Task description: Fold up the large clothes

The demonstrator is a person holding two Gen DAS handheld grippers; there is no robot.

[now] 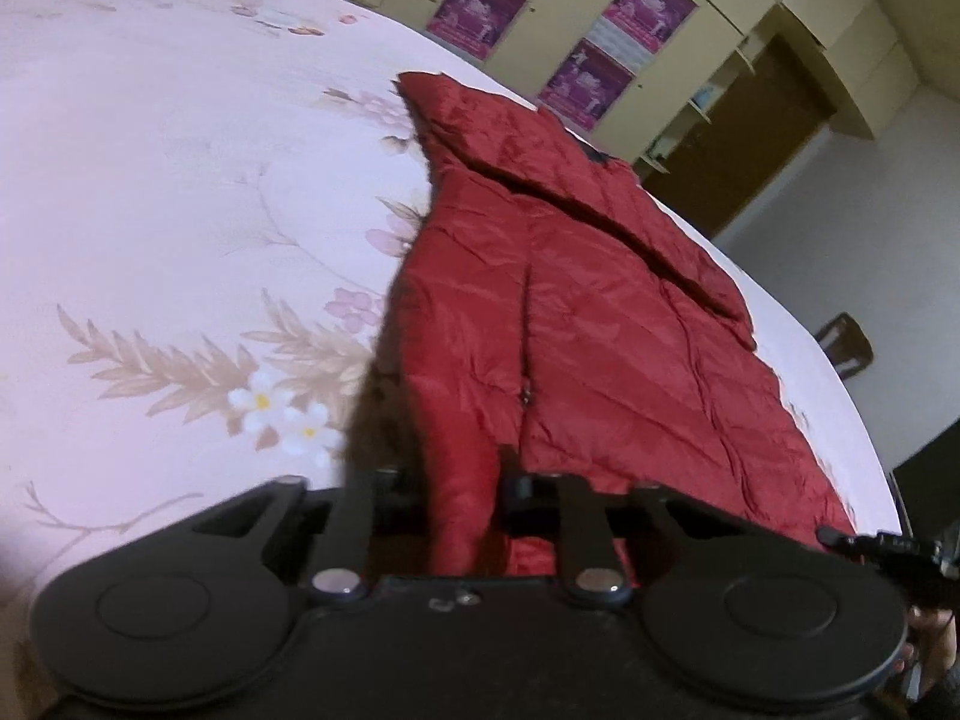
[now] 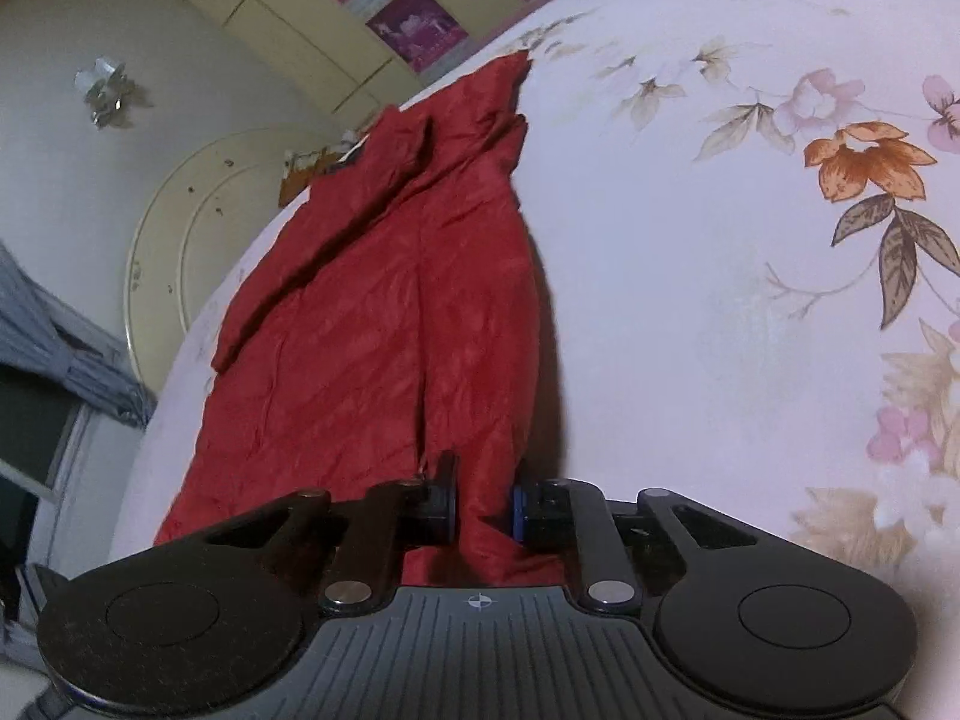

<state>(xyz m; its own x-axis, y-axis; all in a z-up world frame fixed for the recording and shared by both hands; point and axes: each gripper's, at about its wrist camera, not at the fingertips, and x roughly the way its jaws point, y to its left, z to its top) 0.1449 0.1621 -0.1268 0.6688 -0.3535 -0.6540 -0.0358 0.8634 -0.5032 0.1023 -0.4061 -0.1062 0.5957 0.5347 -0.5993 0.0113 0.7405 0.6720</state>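
Both tongs, left and right, clench bunched folds of the red jacket on the bed; fabric hides their tips, low in each frame.

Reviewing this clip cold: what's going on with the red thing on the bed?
A person with a handheld gripper in each hand is folding a red padded jacket laid on a floral bedsheet. The left gripper and the right gripper are each shut on a pinch of the jacket's near edge, lifting it off the sheet. The far part lies flat, with a sleeve folded across it. The main fold is not yet made.
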